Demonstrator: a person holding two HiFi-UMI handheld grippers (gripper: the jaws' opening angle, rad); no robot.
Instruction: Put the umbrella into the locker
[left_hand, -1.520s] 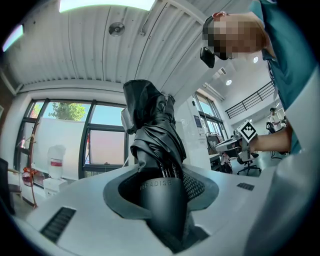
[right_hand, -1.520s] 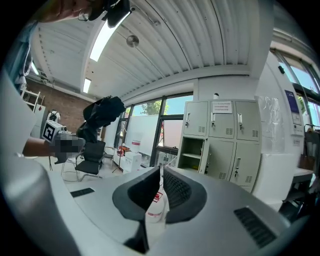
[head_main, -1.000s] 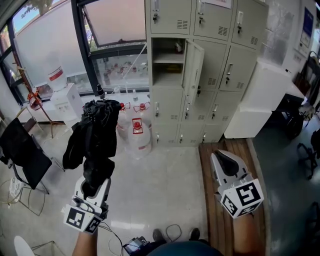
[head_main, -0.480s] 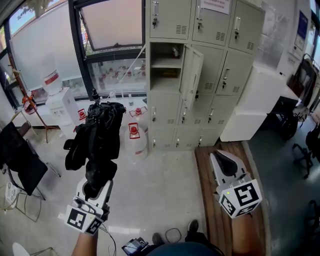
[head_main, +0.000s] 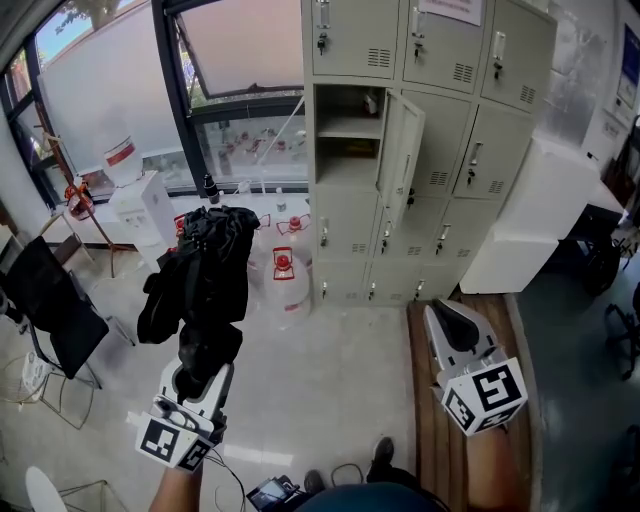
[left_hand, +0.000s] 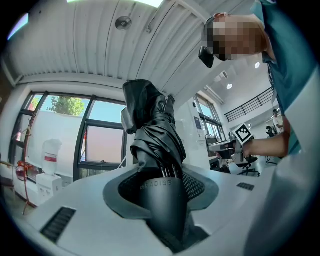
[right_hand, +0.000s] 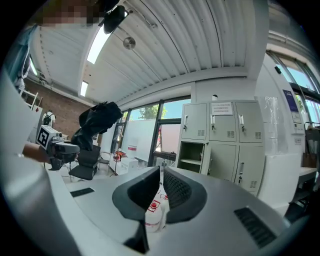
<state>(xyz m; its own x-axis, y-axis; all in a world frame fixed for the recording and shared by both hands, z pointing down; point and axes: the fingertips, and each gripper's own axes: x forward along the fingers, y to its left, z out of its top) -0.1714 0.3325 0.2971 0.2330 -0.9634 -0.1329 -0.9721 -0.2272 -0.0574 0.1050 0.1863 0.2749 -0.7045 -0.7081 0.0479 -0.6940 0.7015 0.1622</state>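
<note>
Two grippers up: left gripper (head_main: 197, 378) clamps the folded black umbrella (head_main: 205, 270) by its handle, upright at nine o'clock. Right gripper (head_main: 450, 318), four o'clock, jaws nearly together, empty. Open locker compartment (head_main: 348, 140) sits at twelve.

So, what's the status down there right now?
Left tongs clamped on folded black fabric umbrella. Right tongs closed, empty. Grey metal locker compartment ahead stands open; clear plastic water jugs on floor left of it.

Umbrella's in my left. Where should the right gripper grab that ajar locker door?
Probably pinch the free edge of the pale grey metal locker door, coming from its left, the open-compartment side: it hangs ajar on right-hand hinges, so that edge is exposed.
</note>
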